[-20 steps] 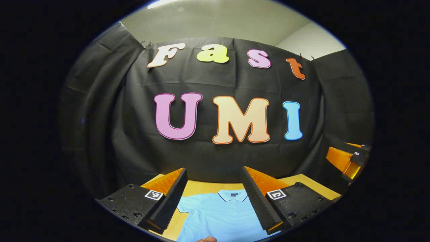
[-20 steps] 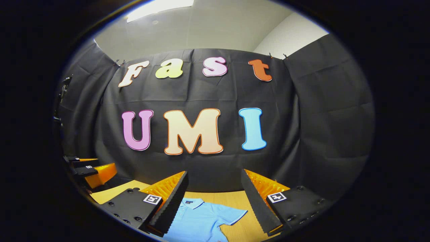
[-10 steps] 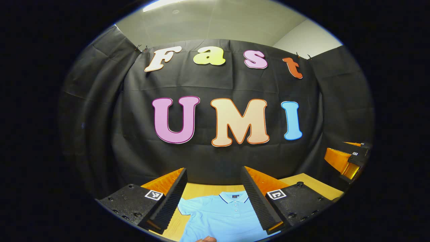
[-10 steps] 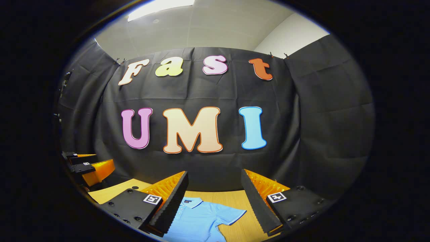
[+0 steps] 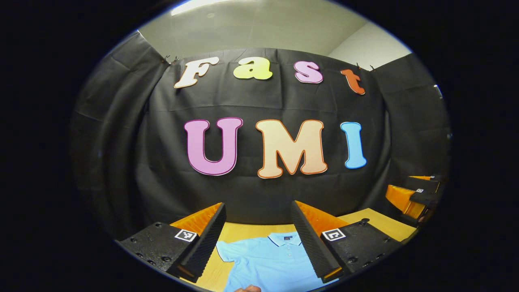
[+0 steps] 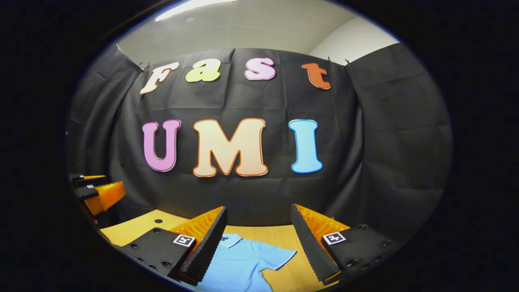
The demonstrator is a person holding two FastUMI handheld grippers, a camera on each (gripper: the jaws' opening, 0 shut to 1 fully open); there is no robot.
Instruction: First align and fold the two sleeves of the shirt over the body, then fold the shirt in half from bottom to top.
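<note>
A light blue polo shirt [image 5: 267, 261] lies flat on the wooden table [image 5: 375, 221], collar toward the booth wall. In the left gripper view my left gripper [image 5: 259, 239] hangs open above the shirt's collar and chest. The right gripper [image 5: 413, 194] shows far off at the right edge of that view. In the right gripper view my right gripper [image 6: 259, 243] is open above the shirt [image 6: 239, 263], over its short sleeve [image 6: 279, 257]. The left gripper [image 6: 95, 192] appears at the left edge there. A fingertip [image 5: 248, 288] peeks in at the bottom of the left gripper view.
The table [image 6: 134, 227] ends at the black cloth wall behind it. A small dark hole [image 6: 158, 221] marks the tabletop at the left of the right gripper view.
Both views have tipped slightly downward: more table and shirt show, and the other gripper sits a little lower and farther out in each view. Both grippers stay open.
</note>
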